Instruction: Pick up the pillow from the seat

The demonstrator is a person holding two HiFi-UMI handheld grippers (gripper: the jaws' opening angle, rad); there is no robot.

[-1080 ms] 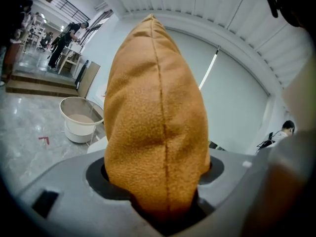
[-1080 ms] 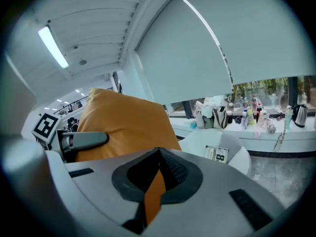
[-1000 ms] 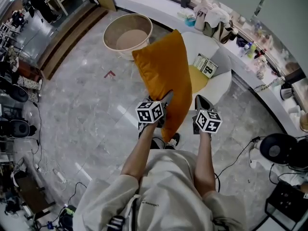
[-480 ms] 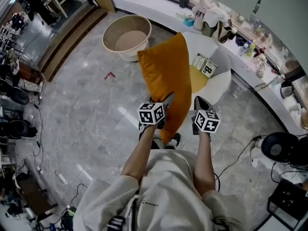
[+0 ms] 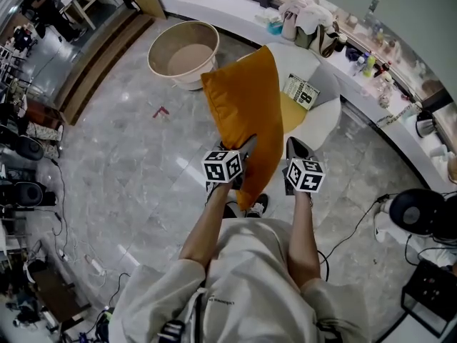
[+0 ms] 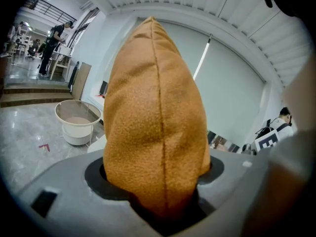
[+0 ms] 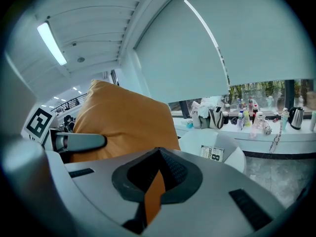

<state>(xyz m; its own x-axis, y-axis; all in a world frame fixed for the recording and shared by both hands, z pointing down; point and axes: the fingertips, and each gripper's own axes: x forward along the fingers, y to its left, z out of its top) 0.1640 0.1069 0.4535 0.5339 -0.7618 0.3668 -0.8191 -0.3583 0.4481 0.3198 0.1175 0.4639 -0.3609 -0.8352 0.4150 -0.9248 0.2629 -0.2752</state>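
The left gripper (image 5: 246, 148) has its fingers clenched on an orange pillow (image 5: 246, 109), held upright over a white chair (image 5: 323, 123). The right gripper (image 5: 295, 150) fingers sit nearly closed beside it.

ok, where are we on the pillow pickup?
Done: pillow is off the chair, clamped in the left gripper. In hand: holding it up; the right gripper shows only an orange sliver between its jaws, grip unclear. Remaining: nothing obvious.
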